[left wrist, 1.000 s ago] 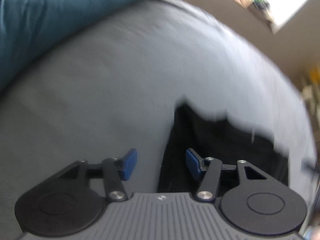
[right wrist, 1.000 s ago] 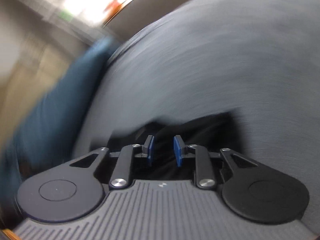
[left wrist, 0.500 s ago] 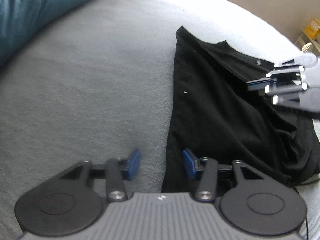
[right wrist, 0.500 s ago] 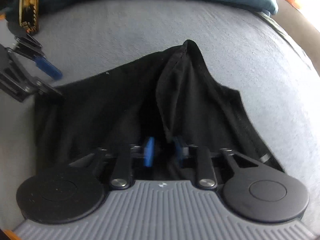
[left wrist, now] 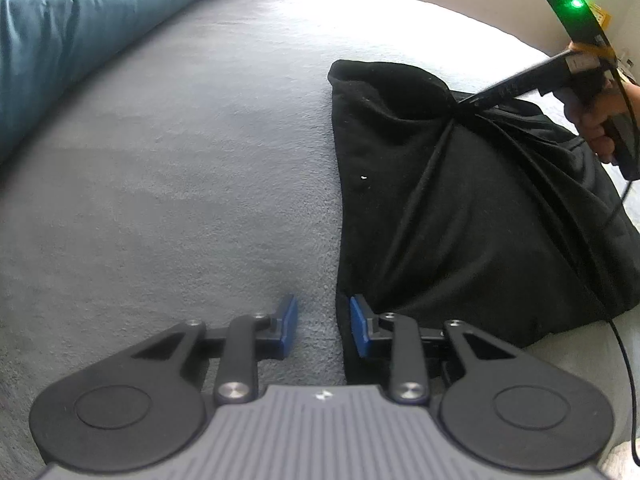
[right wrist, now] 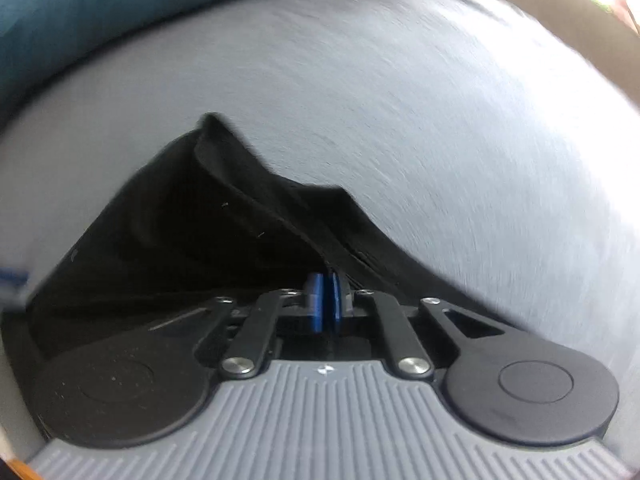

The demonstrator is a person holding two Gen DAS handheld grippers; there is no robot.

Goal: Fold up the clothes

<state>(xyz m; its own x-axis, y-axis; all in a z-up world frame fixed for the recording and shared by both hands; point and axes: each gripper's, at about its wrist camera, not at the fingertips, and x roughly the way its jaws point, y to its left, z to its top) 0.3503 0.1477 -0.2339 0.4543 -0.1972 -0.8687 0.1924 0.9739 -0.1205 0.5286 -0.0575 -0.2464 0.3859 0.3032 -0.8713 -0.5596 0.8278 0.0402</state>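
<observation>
The left gripper [left wrist: 323, 330] points steeply down at the near left corner of the black garment [left wrist: 460, 208], its jaws closing. The blue pads [left wrist: 289, 326] stand a narrow gap apart: one over bare bedcover, the other just over the garment's left hem. The cloth edge runs up between them, but neither pad presses on it.

The right gripper [right wrist: 326, 300] has its two blue pads almost together, and a ridge of the same black garment [right wrist: 224, 232] rises right into the slit between them. The jaws are easing apart slightly, yet the cloth is pinched and drawn up into a tent. From the left wrist view the right gripper [left wrist: 466, 101] reaches in over the far right part of the garment, where creases fan out from its tip. The person's hand [left wrist: 600, 116] grips its handle at the right edge, under a unit with a green light, and a thin black cable [left wrist: 622, 344] hangs from it down across the garment's right side.

The garment lies bunched on a grey bedcover [left wrist: 180, 200], which spreads bare to the garment's left and beyond it. Well to the left of the garment, along the far edge, lies a teal pillow [left wrist: 60, 40]; it does not touch the cloth. The right wrist view is blurred.
</observation>
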